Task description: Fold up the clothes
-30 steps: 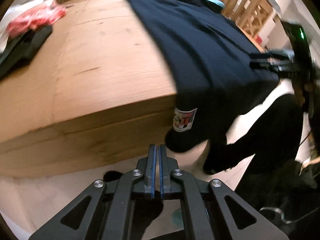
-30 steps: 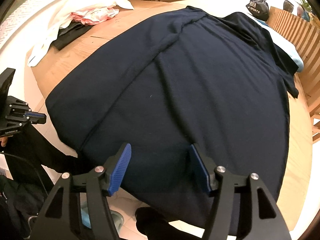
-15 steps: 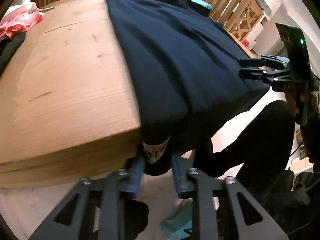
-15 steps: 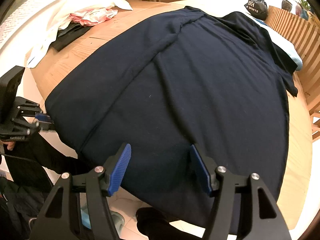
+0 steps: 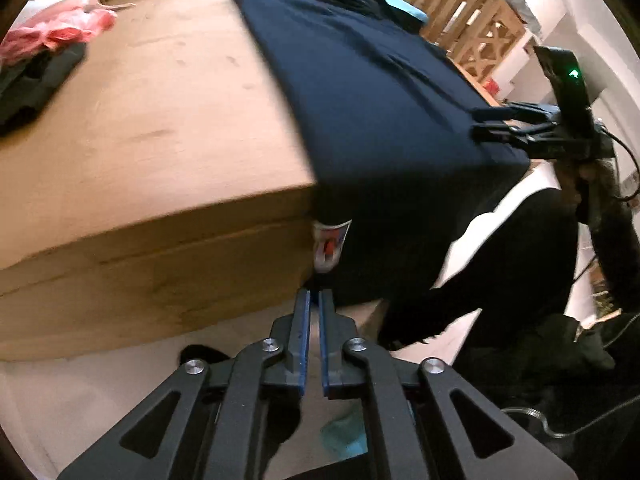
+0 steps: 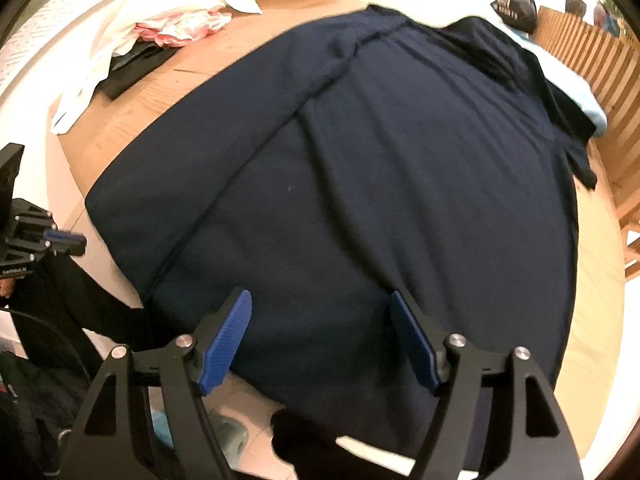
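Left wrist view first: the wooden table [image 5: 152, 128] fills most of the scene, and the dark navy shirt [image 5: 360, 80] lies spread flat along its right side, with its hem hanging over the near edge. From the right wrist view the same shirt [image 6: 380, 180] covers the tabletop from the near edge to the far side, smooth apart from a few long creases and one seam line running up its left part. A pile of white, pink and black clothes [image 6: 160, 36] sits well apart at the far left corner. The right gripper [image 6: 320, 336] hovers over the hem with its jaws spreading to their widest and nothing between them. The left gripper [image 5: 314, 308] sits just below the hanging corner near the small sewn label [image 5: 330, 246]; its jaws are almost together, just starting to part, and no cloth is between them. The step in hand looks like taking the hem at both corners. To do it well, each gripper should probably bite a full layer of cloth at matching points on the hem, then lift evenly so the fold line stays straight and the creases do not bunch.
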`<state>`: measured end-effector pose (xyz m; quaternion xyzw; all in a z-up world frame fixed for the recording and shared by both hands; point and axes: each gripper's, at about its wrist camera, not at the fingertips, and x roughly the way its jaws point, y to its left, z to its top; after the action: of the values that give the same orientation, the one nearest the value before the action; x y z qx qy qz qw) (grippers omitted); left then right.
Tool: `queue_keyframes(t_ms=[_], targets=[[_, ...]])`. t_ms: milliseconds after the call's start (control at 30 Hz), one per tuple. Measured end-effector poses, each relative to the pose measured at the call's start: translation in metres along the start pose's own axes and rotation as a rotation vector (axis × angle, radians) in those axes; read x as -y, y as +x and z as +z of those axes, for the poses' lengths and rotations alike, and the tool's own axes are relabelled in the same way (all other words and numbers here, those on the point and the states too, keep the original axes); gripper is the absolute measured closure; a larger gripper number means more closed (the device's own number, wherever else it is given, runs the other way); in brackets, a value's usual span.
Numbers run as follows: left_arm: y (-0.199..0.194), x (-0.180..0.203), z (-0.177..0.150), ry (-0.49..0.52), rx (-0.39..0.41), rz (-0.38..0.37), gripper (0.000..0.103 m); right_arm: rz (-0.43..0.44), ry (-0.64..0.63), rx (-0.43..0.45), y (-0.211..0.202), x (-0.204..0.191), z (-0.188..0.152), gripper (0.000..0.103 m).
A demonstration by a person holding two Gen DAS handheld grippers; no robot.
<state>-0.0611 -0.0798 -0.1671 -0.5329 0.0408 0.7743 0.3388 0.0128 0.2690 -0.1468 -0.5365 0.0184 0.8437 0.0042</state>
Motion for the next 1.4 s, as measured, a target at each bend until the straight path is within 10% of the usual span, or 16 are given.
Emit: queue_keyframes(t_ms=[233,633,933,1167,1400], targets=[[-0.025,0.044,0.045,0.188,0.066,-0.015,0.072,0.035,0.039,0.131,-0.026,0.014,0.034,0.055],[0.030,0.062,0.109,0.321,-0.096,-0.007,0.069,-0.070,0.163,-0.028,0.009,0.091,0.041,0.056],[0.007,0.082,0.119,0.315,-0.045,0.008,0.063,-0.072,0.518,0.182,-0.069,0.215,0.007,0.055],[0.033,0.163,0.125,0.414,-0.039,-0.173,0.057,-0.055,0.606,0.180,-0.073,0.249,-0.031,0.055],[0.061,0.200,0.148,0.509,-0.069,-0.164,0.057,-0.157,0.626,0.258,-0.055,0.298,0.020,0.054]])
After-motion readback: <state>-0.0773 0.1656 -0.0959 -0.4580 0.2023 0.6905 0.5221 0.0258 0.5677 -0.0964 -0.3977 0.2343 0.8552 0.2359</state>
